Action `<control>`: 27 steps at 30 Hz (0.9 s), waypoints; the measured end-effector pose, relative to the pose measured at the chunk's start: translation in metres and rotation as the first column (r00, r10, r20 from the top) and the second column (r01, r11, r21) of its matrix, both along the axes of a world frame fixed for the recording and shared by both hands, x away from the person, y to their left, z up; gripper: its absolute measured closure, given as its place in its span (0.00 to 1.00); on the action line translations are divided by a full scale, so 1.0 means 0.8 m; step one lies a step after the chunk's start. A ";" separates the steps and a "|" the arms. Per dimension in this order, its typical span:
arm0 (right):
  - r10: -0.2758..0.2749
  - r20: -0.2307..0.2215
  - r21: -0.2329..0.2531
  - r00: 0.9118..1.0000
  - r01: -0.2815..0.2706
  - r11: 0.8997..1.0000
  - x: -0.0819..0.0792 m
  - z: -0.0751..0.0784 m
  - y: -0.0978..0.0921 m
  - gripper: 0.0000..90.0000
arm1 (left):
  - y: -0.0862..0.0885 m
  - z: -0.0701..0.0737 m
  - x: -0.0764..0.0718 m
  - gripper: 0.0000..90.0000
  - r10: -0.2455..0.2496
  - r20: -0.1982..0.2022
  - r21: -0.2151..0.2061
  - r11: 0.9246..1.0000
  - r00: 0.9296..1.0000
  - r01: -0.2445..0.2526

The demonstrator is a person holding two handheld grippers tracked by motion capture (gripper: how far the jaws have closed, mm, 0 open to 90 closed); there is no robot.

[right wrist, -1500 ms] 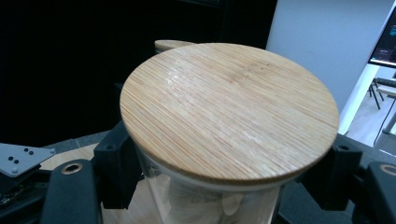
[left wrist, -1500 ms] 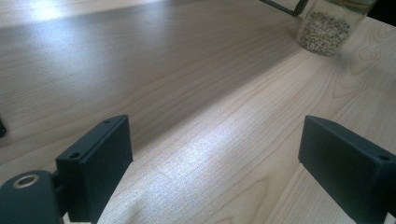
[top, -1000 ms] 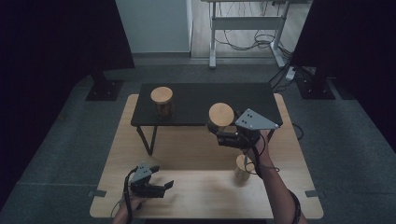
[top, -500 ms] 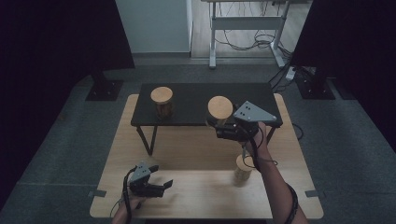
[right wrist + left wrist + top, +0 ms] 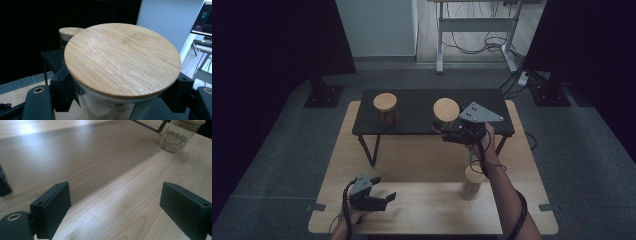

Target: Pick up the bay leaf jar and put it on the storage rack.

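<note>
Setting: dark-walled room, grey carpet, a pale wooden table with a low black side table standing on its far half.

Right gripper: your right gripper is clamped on a clear glass jar with a round bamboo lid; in the right gripper view both black jaws press the glass just under the lid.

Jar in hand: you hold it at the black side table's near edge, right of centre. Whether its base has touched the black top cannot be told from these views.

Left gripper: your left gripper rests low near the wooden table's front-left edge, jaws spread wide with nothing between them, bare wood showing in the gap in the left gripper view.

Done: a second glass jar with a bamboo lid already stands on the black side table's left part, well apart from the one you carry.

Left to do: a third lidded glass jar holding pale grains stands on the wooden table, near your right forearm. Judged from the layout, the work is about halfway: one jar shelved, one arriving, one waiting.

Orientation: the held jar's long axis runs close to vertical, lid up, leaning slightly. You would want it upright before you let go.
</note>
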State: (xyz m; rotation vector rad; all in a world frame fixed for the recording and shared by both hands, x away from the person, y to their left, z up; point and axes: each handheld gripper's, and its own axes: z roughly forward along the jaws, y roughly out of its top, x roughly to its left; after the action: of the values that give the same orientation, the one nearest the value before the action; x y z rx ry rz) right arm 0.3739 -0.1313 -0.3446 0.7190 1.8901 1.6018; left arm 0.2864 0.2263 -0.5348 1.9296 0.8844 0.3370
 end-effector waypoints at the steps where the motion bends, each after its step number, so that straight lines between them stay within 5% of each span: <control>1: -0.003 -0.006 0.002 1.000 0.003 1.000 0.005 -0.001 0.000 0.28 | 0.001 0.000 0.000 0.10 0.002 0.001 -0.001 1.000 1.000 -0.002; 27: -0.063 -0.076 0.011 0.995 0.064 0.998 0.046 -0.021 -0.004 0.28 | 0.002 0.000 0.000 0.10 0.005 0.001 -0.002 1.000 1.000 -0.005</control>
State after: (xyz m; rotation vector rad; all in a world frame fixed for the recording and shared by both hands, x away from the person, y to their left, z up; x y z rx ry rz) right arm 0.4110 -0.1348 -0.3617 0.8478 1.8922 1.5693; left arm 0.2862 0.2280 -0.5348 1.9257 0.8887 0.3393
